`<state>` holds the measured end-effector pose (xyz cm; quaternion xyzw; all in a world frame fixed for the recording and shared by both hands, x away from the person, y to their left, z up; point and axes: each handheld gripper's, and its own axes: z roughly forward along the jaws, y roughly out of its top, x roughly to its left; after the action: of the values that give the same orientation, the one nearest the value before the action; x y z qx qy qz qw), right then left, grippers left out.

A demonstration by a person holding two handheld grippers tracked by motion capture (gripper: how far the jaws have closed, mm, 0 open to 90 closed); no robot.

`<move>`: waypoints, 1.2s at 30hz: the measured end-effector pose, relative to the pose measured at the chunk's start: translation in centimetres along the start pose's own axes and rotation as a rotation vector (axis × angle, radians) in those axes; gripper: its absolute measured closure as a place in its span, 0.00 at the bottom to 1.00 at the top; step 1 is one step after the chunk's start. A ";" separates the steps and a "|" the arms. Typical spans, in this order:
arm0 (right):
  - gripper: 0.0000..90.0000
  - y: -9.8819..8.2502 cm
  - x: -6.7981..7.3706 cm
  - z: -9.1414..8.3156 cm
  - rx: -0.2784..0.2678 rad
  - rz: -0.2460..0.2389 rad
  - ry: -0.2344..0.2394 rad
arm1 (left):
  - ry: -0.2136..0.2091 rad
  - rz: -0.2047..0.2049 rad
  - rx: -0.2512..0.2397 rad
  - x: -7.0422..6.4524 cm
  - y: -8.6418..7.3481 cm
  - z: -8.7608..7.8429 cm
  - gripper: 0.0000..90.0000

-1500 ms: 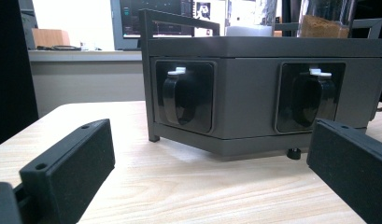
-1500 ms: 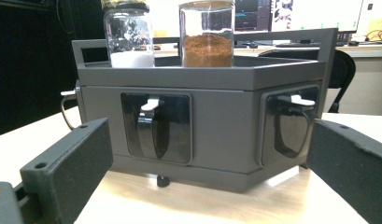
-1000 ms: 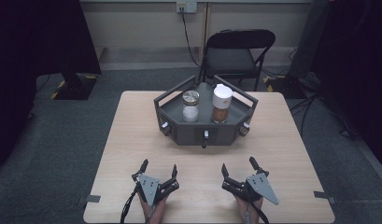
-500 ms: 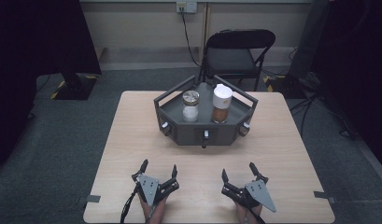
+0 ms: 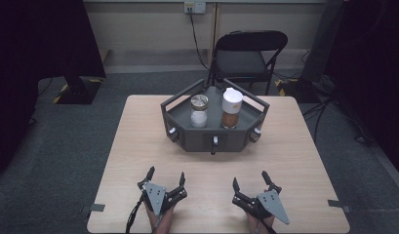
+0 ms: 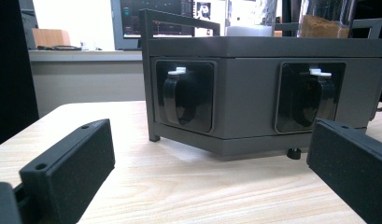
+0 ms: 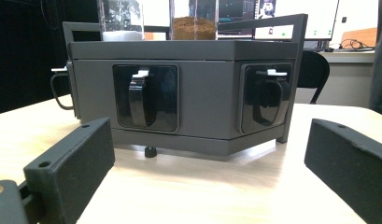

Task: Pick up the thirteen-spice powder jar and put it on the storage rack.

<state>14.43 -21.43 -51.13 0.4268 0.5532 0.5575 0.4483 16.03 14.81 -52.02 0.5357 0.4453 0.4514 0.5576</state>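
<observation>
Fingers spread, both grippers, rack untouched

High view: left gripper (image 5: 166, 180) and right gripper (image 5: 251, 185) rest on table (image 5: 138, 146) near its front edge, jaws apart, well short of grey rack (image 5: 214, 139) holding two jars.

Left gripper view: rack ahead, beyond parted jaws.

Right gripper view: same.

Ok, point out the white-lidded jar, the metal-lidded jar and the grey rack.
White-lidded jar (image 5: 232, 99): high view, on its lid.
Metal-lidded jar (image 5: 199, 102): high view, on its lid.
Grey rack (image 5: 197, 139): high view, on its front wall.
</observation>
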 end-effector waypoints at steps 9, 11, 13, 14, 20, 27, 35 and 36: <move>0.00 -0.2 0.0 0.1 0.006 0.000 -0.001 | 0.000 0.000 0.000 0.0 0.0 0.0 0.00; 0.00 -0.2 0.0 0.1 0.007 0.002 0.001 | 0.000 0.000 0.000 0.0 0.0 0.0 0.00; 0.00 -0.2 -0.1 0.1 0.005 0.012 0.000 | 0.000 0.001 0.001 0.0 0.0 0.0 0.00; 0.00 -0.2 -0.1 0.1 0.005 0.012 0.000 | 0.000 0.001 0.000 0.0 0.0 0.0 0.00; 0.00 -0.4 0.3 0.1 -0.005 0.001 -0.017 | 0.000 0.002 0.001 0.0 0.0 0.0 0.00; 0.00 -0.5 0.4 0.0 -0.007 -0.003 -0.022 | 0.000 0.002 0.000 0.0 0.0 0.0 0.00; 0.00 -0.5 0.4 0.0 -0.007 -0.004 -0.021 | 0.000 0.001 0.000 0.0 0.0 0.0 0.00; 0.00 -0.5 0.4 0.0 -0.007 -0.004 -0.021 | 0.000 0.001 0.000 0.0 0.0 0.0 0.00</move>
<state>14.38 -21.07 -51.61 0.4299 0.5474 0.5540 0.4567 16.01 14.81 -52.03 0.5359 0.4452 0.4517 0.5573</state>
